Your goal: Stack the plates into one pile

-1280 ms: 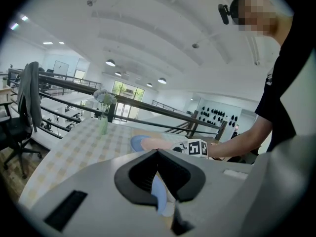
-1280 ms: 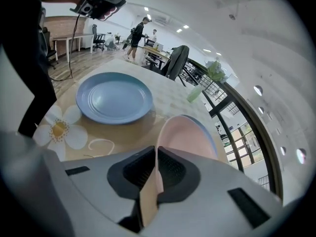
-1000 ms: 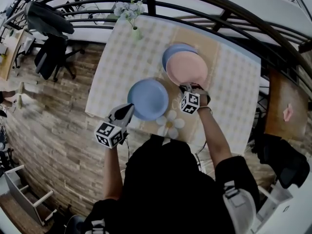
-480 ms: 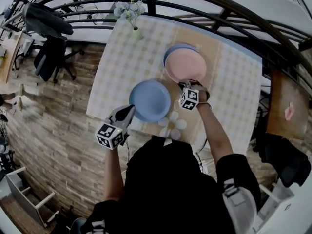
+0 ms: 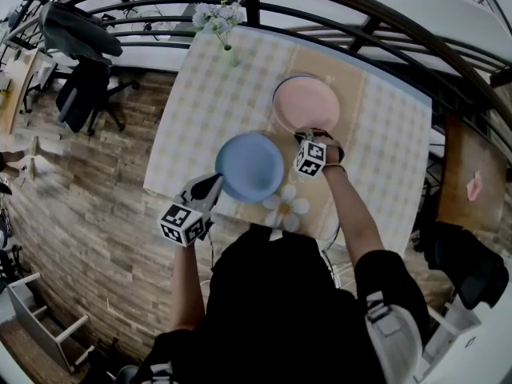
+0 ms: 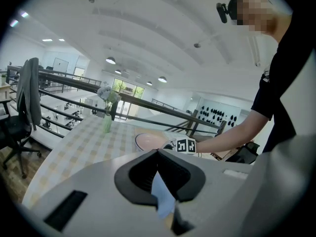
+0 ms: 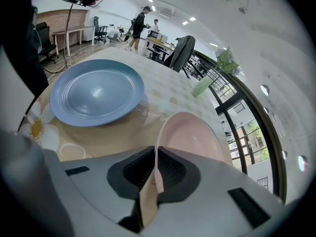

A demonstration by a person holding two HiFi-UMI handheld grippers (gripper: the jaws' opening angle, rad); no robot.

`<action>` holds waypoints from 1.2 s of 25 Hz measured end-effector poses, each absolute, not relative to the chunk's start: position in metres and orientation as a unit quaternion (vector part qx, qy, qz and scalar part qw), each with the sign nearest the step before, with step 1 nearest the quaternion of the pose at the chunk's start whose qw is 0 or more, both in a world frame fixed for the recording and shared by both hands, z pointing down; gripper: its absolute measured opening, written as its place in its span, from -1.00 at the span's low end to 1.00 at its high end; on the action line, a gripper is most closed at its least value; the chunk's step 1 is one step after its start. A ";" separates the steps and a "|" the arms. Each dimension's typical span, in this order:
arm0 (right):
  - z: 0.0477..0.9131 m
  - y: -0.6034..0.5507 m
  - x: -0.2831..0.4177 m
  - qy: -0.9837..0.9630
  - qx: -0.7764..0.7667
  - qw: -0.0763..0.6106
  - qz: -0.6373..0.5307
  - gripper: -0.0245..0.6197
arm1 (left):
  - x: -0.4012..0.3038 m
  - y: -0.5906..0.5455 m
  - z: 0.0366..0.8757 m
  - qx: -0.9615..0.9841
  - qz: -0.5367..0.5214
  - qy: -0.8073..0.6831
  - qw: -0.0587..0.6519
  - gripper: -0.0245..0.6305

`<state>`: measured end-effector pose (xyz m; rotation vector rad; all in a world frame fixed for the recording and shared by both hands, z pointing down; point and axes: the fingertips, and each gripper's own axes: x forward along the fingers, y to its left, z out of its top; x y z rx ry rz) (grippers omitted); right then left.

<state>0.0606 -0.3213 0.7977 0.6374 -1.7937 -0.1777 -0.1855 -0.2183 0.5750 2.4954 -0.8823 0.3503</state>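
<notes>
A blue plate (image 5: 250, 166) is near the front of the checked table (image 5: 188, 110). My left gripper (image 5: 212, 185) is shut on its near-left rim; the left gripper view shows the blue edge (image 6: 161, 197) pinched between the jaws. Farther back is a pink plate (image 5: 306, 105), with a thin bluish rim (image 5: 277, 94) showing under its left side. My right gripper (image 5: 309, 138) is shut on the pink plate's near rim. In the right gripper view the pink plate (image 7: 193, 138) runs up from the jaws and looks tilted, with the blue plate (image 7: 96, 97) to its left.
A green vase of flowers (image 5: 225, 48) stands at the table's far left corner. A flower-shaped mat (image 5: 286, 206) lies by the near edge between my arms. A dark railing (image 5: 376, 14) curves behind the table. The brick floor and an office chair (image 5: 84, 86) are to the left.
The pink plate has slid slightly away from me, covering more of the bluish rim beneath it. The blue plate has shifted a little right with my left gripper.
</notes>
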 end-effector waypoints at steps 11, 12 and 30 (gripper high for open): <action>0.793 -0.331 0.050 -0.772 0.283 0.566 -0.066 -0.80 | -0.193 -0.217 0.573 0.909 0.121 -0.324 0.233 -0.92; 0.791 -0.330 0.050 -0.772 0.285 0.564 -0.067 -0.80 | -0.193 -0.216 0.573 0.909 0.120 -0.325 0.232 -0.92; 0.790 -0.281 0.037 -0.785 0.253 0.559 -0.088 -0.80 | -0.196 -0.182 0.564 0.897 0.103 -0.360 0.235 -0.92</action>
